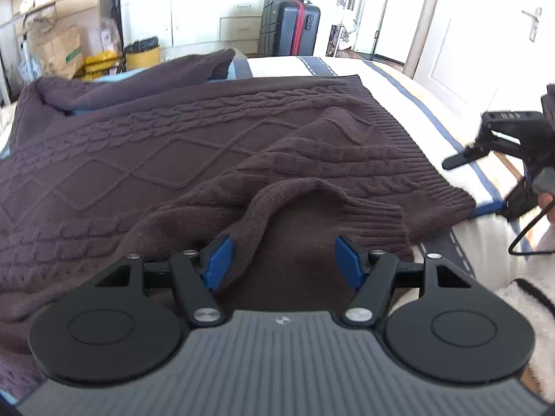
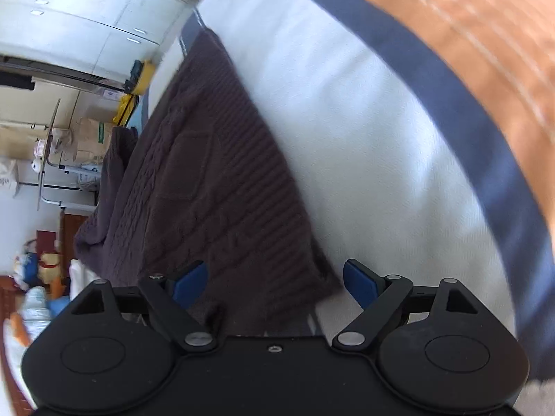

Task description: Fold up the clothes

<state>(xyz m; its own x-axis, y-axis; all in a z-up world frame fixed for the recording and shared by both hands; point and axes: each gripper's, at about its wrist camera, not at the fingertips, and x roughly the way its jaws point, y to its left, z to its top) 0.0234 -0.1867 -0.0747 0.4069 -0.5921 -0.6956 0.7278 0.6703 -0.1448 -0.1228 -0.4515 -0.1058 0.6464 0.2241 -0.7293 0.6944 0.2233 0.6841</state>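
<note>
Bedroom setting: we work over a bed with white bedding and blue striping. Spread across it lies a dark brown cable-knit sweater, body flat, diamond and braid pattern facing up.

We note the left gripper directly above the near part of the sweater. Its blue pads stand parted about halfway; a raised fold of knit, apparently a sleeve, lies against the left pad, while the right pad is clear of cloth. The pads do not pinch the fabric, so we record nothing held. Just ahead and to the right of this gripper sits the sleeve's ribbed cuff, and beyond that the ribbed hem.

We see the right gripper tilted, its view rolled and motion-blurred. Its jaws are spread wide and empty, straddling the sweater's edge: knit in front of the left finger, bare white bedding ahead of the right. In the left wrist view it hangs far to the right, off the sweater, past the blue stripe.

Beyond the far side of the bed we log a dark suitcase, white drawers, a yellow bin and a door.
</note>
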